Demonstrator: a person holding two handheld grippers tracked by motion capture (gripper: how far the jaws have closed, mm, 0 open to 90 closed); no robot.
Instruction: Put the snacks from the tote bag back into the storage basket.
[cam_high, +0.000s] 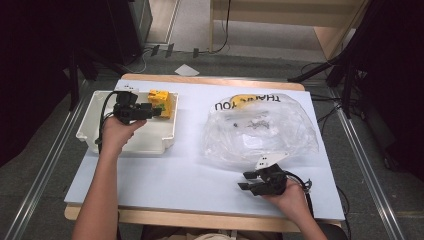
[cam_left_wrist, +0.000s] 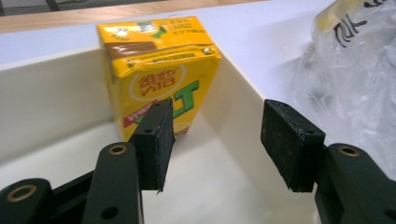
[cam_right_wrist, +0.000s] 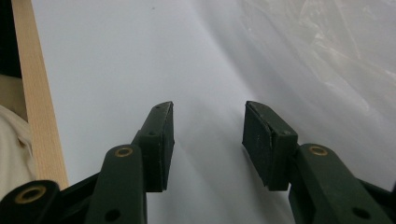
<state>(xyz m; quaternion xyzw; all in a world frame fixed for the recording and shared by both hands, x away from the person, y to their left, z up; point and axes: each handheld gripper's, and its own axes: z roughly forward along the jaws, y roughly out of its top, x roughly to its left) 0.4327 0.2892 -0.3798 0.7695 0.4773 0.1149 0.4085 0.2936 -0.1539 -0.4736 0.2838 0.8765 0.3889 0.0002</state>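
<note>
On the plastic bag (cam_high: 260, 127), "THANK YOU" reads inverted

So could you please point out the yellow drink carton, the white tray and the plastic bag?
yellow drink carton (cam_left_wrist: 159, 84), left gripper view, its printed front face.
white tray (cam_high: 89, 116), high view, its left wall.
plastic bag (cam_high: 260, 132), high view, its crumpled middle.

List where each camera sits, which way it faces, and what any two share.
High view: overhead, facing forward and down on the table; forearms, both hand-held grippers.
Left gripper view: on the left hand-held gripper, facing the yellow carton in the white tray; open jaws.
Right gripper view: on the right hand-held gripper, facing tabletop; open jaws.
Shared: plastic bag.
</note>
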